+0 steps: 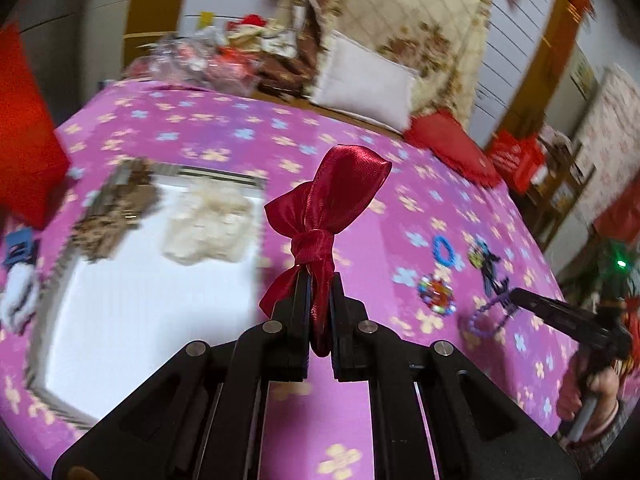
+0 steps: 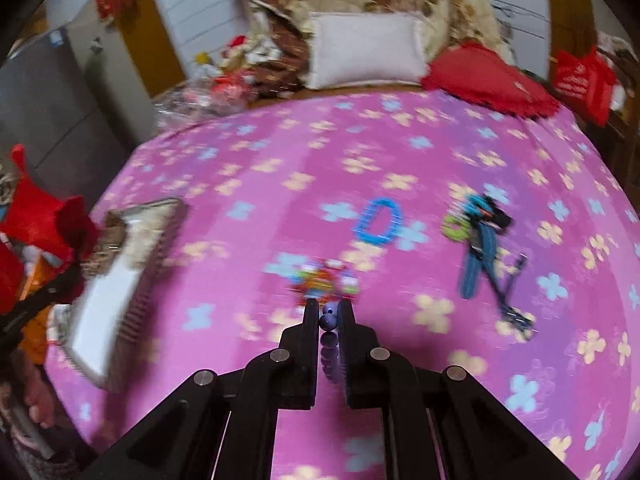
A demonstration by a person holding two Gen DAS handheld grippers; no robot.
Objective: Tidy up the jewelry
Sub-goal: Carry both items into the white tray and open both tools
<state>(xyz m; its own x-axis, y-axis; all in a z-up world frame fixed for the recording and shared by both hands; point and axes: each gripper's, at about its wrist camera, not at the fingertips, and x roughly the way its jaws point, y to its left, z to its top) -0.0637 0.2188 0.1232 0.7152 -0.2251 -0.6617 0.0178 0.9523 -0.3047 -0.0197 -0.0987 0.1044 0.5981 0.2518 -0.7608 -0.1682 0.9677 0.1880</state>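
Red satin bow (image 1: pixel 324 216) clamped upright in left tongs (image 1: pixel 319 280). Purple bead bracelet (image 2: pixel 329 336) pinched in right tongs (image 2: pixel 329 308). Blue ring (image 2: pixel 378 222), multicoloured brooch (image 2: pixel 326 280) and dark clips (image 2: pixel 482 248) lie scattered on the bed, beside a white tray (image 1: pixel 132 280).

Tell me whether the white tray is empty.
Not empty: the white tray holds a cream fluffy piece and a brown piece.
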